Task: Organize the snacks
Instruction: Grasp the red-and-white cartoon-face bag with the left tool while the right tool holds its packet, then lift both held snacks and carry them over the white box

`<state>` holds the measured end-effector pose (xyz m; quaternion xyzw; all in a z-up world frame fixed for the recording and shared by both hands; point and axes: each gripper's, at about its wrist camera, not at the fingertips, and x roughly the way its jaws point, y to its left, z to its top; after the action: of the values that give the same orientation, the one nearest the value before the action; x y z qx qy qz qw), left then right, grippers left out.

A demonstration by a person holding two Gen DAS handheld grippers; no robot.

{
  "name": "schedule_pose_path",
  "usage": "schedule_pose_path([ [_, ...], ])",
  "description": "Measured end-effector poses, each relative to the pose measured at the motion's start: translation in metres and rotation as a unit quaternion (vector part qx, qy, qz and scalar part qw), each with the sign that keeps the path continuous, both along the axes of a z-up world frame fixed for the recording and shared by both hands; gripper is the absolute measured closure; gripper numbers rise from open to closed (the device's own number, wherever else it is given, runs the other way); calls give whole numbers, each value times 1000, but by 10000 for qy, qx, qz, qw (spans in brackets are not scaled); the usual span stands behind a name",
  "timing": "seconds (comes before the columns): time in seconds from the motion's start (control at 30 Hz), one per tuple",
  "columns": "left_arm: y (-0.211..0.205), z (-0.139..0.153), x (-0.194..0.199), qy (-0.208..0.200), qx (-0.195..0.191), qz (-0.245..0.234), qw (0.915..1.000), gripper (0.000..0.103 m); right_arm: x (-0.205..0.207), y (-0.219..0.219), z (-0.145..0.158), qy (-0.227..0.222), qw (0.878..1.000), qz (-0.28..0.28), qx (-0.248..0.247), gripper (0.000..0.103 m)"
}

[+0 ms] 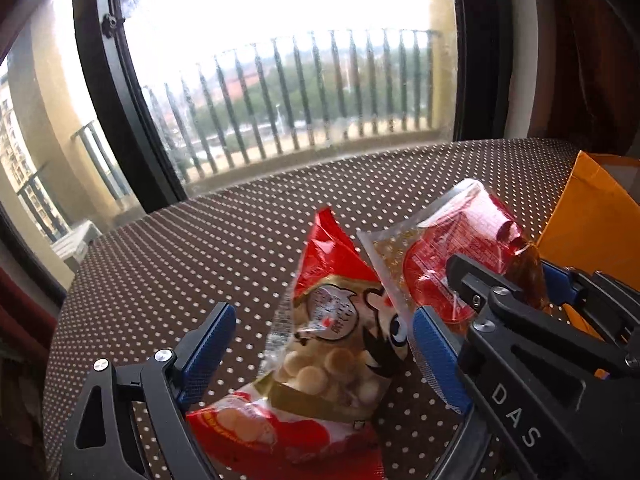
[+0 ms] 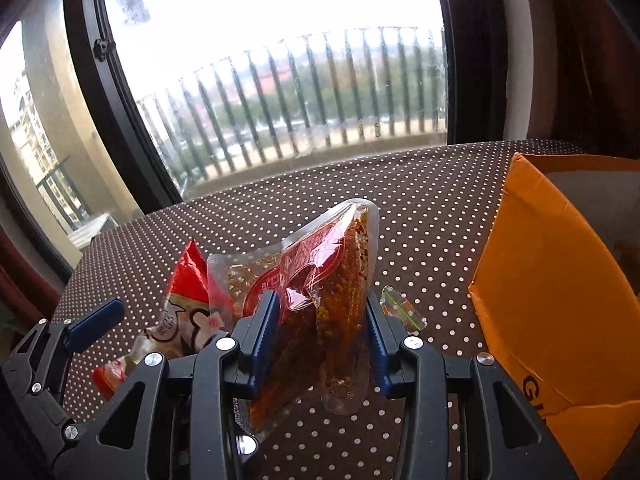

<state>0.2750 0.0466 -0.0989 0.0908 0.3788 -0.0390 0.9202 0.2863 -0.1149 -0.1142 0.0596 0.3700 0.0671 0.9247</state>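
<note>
A red and gold bag of round biscuits [image 1: 328,344] lies on the dotted tablecloth [image 1: 200,248] between the fingers of my left gripper [image 1: 320,340], which is open around it. It also shows in the right wrist view [image 2: 188,312]. My right gripper [image 2: 322,320] is shut on a clear packet of spicy red snack [image 2: 320,280], bent and lifted between the blue pads. In the left wrist view the packet [image 1: 444,256] and the right gripper [image 1: 520,288] sit just right of the biscuit bag.
An open orange cardboard box [image 2: 560,280] stands at the right on the table [image 1: 592,216]. A small clear wrapper [image 2: 402,310] lies beside my right finger. A large window with balcony railing is behind the table's far edge.
</note>
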Motion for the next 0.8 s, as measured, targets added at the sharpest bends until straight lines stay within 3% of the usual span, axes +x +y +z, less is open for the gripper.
schedule_pose_path([
  [0.23, 6, -20, 11, 334, -52, 164, 9993, 19, 4, 2, -10, 167, 9998, 63, -99, 60],
  [0.43, 19, -25, 13, 435, -168, 433, 9980, 36, 6, 2, -11, 196, 9997, 122, -112, 60],
  [0.57, 14, -24, 4, 388, -103, 433, 9983, 45, 3, 4, -9, 200, 9995, 217, -105, 60],
  [0.8, 12, -21, -22, 401, -210, 567, 9974, 52, -7, 3, -6, 223, 9990, 378, -127, 60],
])
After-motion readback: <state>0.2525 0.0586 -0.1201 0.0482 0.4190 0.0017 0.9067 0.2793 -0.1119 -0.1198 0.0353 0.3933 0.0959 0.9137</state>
